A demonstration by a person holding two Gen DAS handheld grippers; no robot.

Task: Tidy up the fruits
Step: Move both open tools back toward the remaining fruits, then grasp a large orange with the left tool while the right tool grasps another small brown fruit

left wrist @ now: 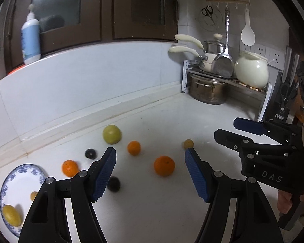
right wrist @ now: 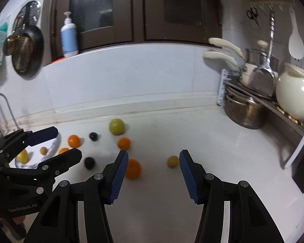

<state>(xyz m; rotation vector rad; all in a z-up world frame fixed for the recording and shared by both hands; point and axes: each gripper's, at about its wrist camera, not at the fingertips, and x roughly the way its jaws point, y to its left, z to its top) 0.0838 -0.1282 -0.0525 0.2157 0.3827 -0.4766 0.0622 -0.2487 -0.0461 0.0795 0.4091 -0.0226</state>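
Two pairs of black tongs with blue ribbed pads hang over the white table, both with jaws apart and nothing between them: the left tongs [left wrist: 150, 158] and the right tongs [right wrist: 154, 160]. Loose fruit lies scattered toward the table's back edge. A round green apple [left wrist: 112, 134] sits nearest the wall, with a small orange tangerine [left wrist: 133, 147] just in front of it and a larger orange [left wrist: 164, 165] nearer the camera. Two dark plums [left wrist: 90, 153] [left wrist: 113, 183] and another orange tangerine [left wrist: 70, 168] lie toward the left. A small yellowish fruit [left wrist: 188, 143] rests apart, to the right. At the table's left edge stands a blue-and-white patterned plate [left wrist: 20, 180] already holding a yellow lemon [left wrist: 11, 215] and a small yellow fruit [left wrist: 33, 195] (partly hidden by the left tongs). Steel pots on a rack [left wrist: 210, 90] fill the back right corner.
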